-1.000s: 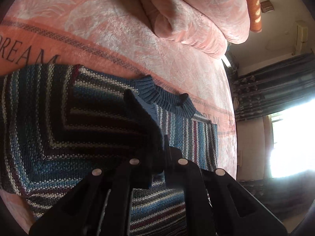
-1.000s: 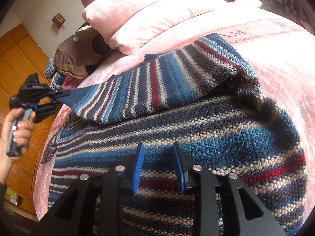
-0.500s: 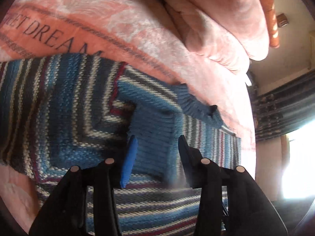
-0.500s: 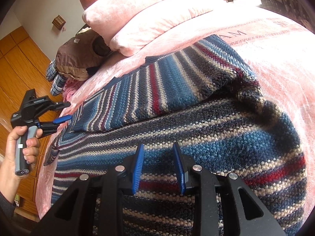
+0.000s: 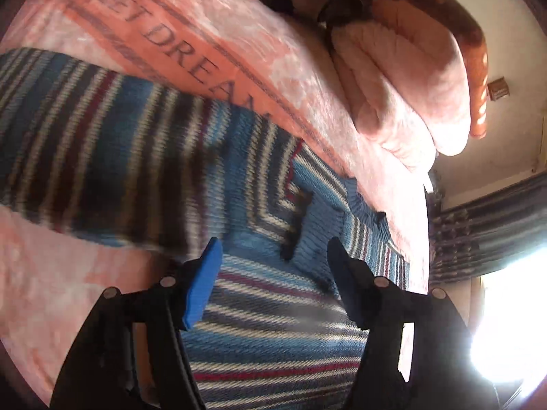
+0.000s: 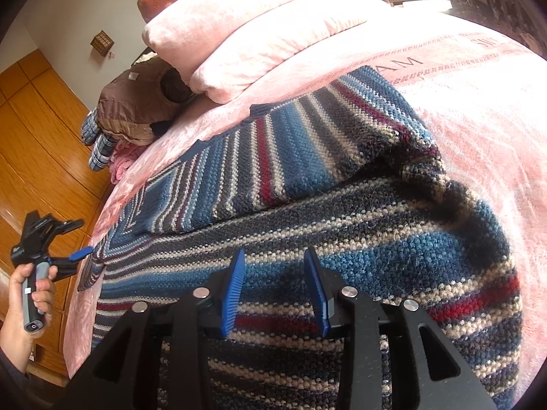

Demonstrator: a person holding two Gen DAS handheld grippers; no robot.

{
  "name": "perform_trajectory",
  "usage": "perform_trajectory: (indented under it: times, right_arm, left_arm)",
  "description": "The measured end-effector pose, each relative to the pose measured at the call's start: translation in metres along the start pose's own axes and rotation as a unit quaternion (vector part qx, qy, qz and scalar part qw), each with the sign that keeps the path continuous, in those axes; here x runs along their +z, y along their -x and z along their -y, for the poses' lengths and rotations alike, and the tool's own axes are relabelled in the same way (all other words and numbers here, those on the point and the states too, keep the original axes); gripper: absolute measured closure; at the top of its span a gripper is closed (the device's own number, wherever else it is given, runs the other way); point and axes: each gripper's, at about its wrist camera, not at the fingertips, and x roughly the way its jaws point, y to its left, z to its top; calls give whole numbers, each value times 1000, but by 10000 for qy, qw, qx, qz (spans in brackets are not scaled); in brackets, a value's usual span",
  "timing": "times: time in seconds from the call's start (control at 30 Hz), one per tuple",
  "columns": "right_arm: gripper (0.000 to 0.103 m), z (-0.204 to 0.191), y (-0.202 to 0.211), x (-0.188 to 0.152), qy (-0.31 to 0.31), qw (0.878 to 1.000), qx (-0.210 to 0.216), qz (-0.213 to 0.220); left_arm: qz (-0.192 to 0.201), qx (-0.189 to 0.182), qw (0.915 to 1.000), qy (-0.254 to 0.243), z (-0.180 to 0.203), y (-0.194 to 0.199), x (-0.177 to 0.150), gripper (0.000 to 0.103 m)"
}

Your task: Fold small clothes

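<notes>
On the pink bed (image 6: 478, 109), a striped knitted sweater (image 6: 342, 205) in blue, grey, cream and dark red lay spread across the blanket. One sleeve (image 6: 307, 143) was folded across the body of the sweater, its cuff end resting near the far side of the garment. My right claw (image 6: 275, 285) hovered low above the sweater's lower part, its two blue-padded fingers (image 6: 234, 290) parted with nothing between them. I could not tell whether the tips touched the knit.

From the left wrist view, my left claw (image 5: 273, 273) stood wide apart and empty, one blue pad (image 5: 201, 287) on the left side and a dark finger on the right. It hung above the sweater (image 5: 273, 341), near the ribbed blue collar (image 5: 365, 212). That view was blurred, so fine detail in the stripes was lost. Lettering reading "DREAM" (image 5: 205, 65) ran along a darker pink band on the blanket, just beyond the sweater's edge.

The right wrist view also showed the left claw (image 6: 73, 242) at the far left, off the edge of the bed, held by a hand (image 6: 29, 297) wrapped around its grey handle. Two pale pink pillows (image 6: 256, 34) were stacked at the head of the bed, with a brown padded garment (image 6: 136, 109) just beside them. Orange wooden cabinet panels (image 6: 34, 136) stood beyond the bedside.
</notes>
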Motion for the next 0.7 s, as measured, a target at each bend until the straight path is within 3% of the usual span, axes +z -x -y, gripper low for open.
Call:
perform_trajectory:
  times: [0.07,0.27,0.37,0.7]
  right_arm:
    - [66,-2,2,-1,40,10000,-6,18]
    - [66,-10,5,-6,249,9996,-115,67]
    - [66,-17,8,-8,403,9990,-191,99]
    - [66,-49,6,-15,921,9952,-317,93]
  left_arm:
    - [474,174,9980,378,-38,40,9,26]
    - [1345,420,9775,1571,-167,120,41,26]
    - [1479,277,9684,1989,-208,124,55,27]
    - [1618,510,9611,2179,-257,89,94,27]
